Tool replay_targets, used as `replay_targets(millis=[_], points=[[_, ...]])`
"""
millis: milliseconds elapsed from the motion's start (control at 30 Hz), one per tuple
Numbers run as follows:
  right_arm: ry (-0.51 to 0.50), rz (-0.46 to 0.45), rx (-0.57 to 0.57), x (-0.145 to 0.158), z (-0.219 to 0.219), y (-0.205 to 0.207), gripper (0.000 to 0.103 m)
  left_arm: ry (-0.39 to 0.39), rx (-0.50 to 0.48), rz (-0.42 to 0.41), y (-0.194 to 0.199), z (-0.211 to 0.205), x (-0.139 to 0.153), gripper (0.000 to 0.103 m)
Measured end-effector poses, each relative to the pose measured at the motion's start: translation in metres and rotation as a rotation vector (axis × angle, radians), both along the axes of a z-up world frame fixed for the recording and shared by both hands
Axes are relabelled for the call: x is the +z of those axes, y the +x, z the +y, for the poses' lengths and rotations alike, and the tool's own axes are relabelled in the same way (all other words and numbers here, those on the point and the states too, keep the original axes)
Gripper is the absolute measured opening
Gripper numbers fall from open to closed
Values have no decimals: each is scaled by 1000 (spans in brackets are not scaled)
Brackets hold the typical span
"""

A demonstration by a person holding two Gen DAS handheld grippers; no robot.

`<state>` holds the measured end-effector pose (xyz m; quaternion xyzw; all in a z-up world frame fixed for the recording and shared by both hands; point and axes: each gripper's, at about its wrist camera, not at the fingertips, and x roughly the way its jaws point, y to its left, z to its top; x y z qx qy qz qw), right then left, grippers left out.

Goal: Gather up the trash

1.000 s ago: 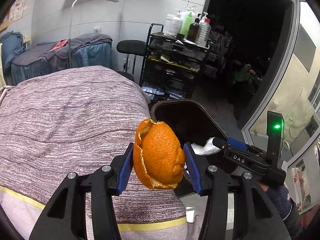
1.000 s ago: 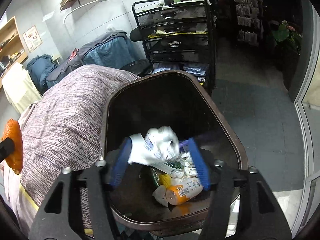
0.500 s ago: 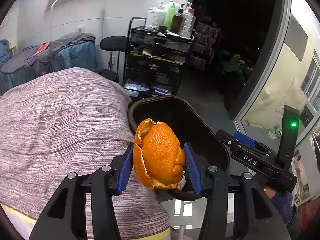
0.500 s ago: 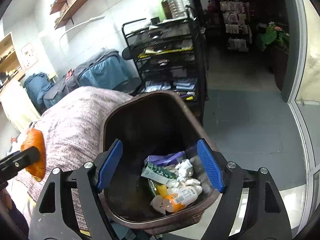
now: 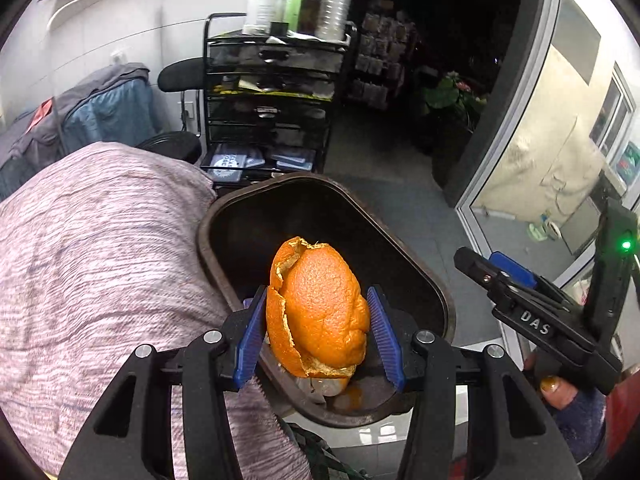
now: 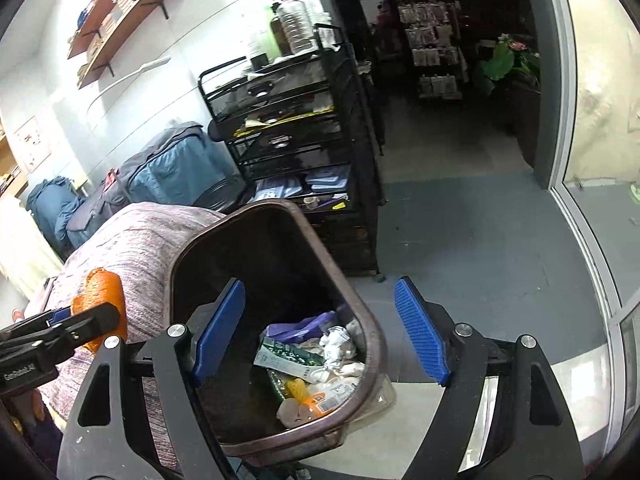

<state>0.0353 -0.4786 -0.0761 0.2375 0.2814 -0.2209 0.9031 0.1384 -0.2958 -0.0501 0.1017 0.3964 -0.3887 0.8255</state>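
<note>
You are carrying the orange peel in your left claw, its blue pads pressing both sides, and it is hanging just over the near rim of the dark trash bin. Your right claw is standing wide with nothing between its pads, its jaws having just been opening above the wrappers lying in the bin. The drop step is in hand: you are needing to bring the peel over the bin's mouth, then spread the left claw.

The left gripper clamped an orange peel over the dark bin; the right gripper showed at the right, beside the striped blanket.
</note>
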Motion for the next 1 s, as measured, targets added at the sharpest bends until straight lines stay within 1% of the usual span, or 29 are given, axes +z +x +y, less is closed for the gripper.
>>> replay_targets(millis=[267,367,400,433,467,500,533,567,667,733,867,1000], points=[[5,1,-34,-2,-11,-7,77,52,-33,3,0,-19,-13,49],[7,2,-42,-3,-15,-8,77,66,-43,-3,1,-22,-16,51],[7,3,-43,-3,-15,-8,77,67,-43,-13,0,-23,-15,56],[8,5,-45,-3,-16,-8,77,67,-39,-26,-1,-23,-14,65],[8,5,-47,-3,-16,-8,77,64,-35,-40,-2,-22,-12,72],[8,6,-48,-3,-16,-9,78,58,-33,-54,-3,-21,-11,74],[8,7,-49,-3,-16,-8,79,52,-31,-71,-5,-19,-8,79],[8,7,-51,-3,-16,-8,83,49,-28,-80,-6,-19,-6,84],[6,-2,-54,-1,-14,-10,84,18,-7,-108,-9,-11,4,94],[-3,-8,-49,1,-12,-9,84,-12,19,-129,-12,-2,12,97],[-34,-33,-36,6,-2,-9,85,-71,72,-183,-20,20,26,97],[-103,-76,-9,17,20,-7,89,-125,127,-259,-31,50,41,97]])
